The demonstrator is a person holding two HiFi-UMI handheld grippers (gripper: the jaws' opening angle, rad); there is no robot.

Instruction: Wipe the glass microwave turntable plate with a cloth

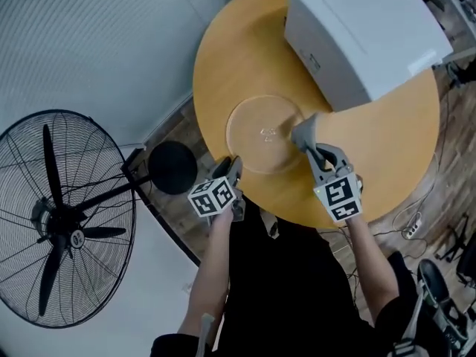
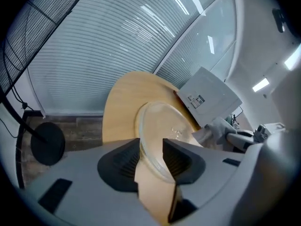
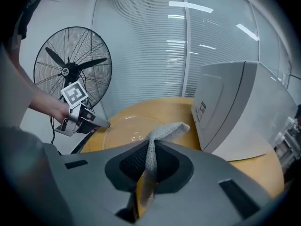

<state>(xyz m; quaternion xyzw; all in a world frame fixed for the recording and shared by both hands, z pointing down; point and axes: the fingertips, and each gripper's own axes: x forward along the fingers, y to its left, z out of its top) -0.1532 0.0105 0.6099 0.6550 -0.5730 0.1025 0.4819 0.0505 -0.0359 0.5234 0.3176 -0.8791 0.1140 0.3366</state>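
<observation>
The clear glass turntable plate (image 1: 264,132) lies flat on the round wooden table (image 1: 387,147), in front of the white microwave (image 1: 364,32). My left gripper (image 1: 235,166) is at the plate's near-left edge. In the left gripper view the plate's rim (image 2: 164,126) runs between the jaws of that gripper (image 2: 151,149), which stand apart and do not press on it. My right gripper (image 1: 309,149) is shut on a grey cloth (image 1: 305,131) at the plate's right edge. In the right gripper view the cloth (image 3: 164,132) sticks up from the jaws (image 3: 150,157) beside the plate (image 3: 127,126).
The microwave (image 3: 240,107) takes up the table's far right. A large black standing fan (image 1: 63,214) stands on the floor to the left, with its round base (image 1: 172,166) close to the table's edge. Cables lie on the wooden floor at the right.
</observation>
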